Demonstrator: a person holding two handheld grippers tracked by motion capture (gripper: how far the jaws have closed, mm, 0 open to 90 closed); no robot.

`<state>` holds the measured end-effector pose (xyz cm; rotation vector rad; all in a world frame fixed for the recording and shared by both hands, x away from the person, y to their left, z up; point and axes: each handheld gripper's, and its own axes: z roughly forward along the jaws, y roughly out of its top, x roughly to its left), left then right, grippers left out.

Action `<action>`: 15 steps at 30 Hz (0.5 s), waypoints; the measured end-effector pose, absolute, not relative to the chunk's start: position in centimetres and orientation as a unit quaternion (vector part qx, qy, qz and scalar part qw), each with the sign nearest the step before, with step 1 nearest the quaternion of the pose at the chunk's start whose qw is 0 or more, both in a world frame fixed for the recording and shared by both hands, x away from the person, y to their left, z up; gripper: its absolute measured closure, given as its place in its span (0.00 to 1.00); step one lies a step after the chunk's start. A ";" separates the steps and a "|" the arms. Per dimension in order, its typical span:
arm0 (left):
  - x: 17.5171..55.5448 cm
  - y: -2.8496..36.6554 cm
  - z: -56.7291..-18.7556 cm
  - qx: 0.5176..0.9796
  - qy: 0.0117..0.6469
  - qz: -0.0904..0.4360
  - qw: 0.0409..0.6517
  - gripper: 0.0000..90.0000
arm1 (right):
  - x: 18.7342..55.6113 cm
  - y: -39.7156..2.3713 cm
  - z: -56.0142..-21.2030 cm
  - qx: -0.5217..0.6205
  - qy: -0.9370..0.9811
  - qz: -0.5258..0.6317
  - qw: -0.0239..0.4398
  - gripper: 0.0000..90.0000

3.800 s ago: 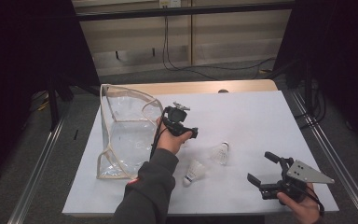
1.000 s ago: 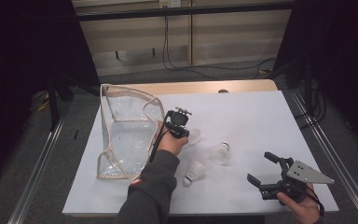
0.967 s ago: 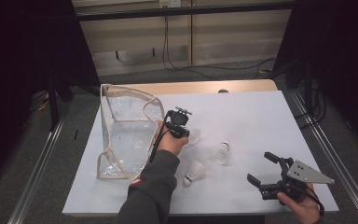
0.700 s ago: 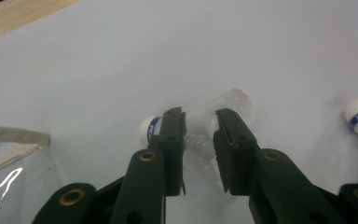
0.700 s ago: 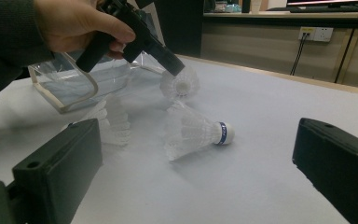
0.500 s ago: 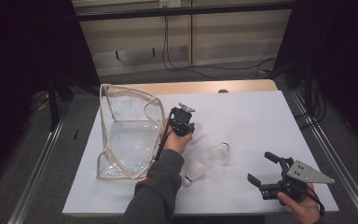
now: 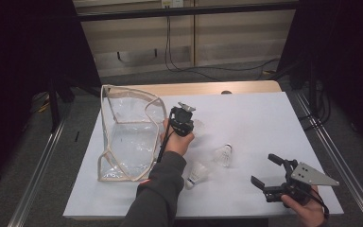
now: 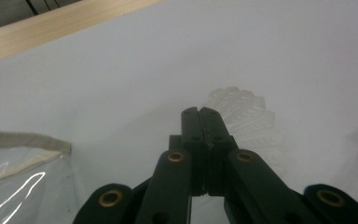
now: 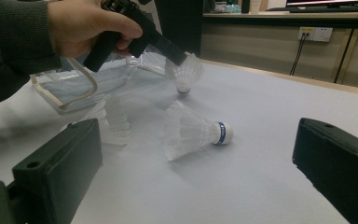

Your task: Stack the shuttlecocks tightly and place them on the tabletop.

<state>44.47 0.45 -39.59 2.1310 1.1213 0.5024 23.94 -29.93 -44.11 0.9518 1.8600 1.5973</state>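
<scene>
The left gripper (image 7: 183, 124), mid frame in the high view, has its jaws pinched tight on the feather skirt of a white feathered shuttlecock (image 9: 184, 71), lifted just off the white table (image 7: 264, 123). The clear plastic zip bag w/ cream edging (image 7: 123, 142) sits left of it, mouth open; I see nothing inside yet. Two more shuttlecocks lie lower mid: one w/ a blue band (image 9: 196, 130), one beside it (image 7: 196, 172). The right gripper (image 7: 276, 179), lower right, has jaws wide apart, holding nothing. My guess: first of three is going in, two left.
</scene>
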 end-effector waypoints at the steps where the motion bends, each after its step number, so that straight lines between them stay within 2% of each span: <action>1: 44.5 0.5 -39.5 0.815 0.433 0.188 0.335 1.00 | 23.9 -29.9 -44.1 0.350 0.684 0.588 0.253 0.01; 15: 44.1 0.5 -39.2 0.817 0.442 0.163 0.334 1.00 | 23.9 -29.9 -44.1 0.349 0.685 0.587 0.255 0.01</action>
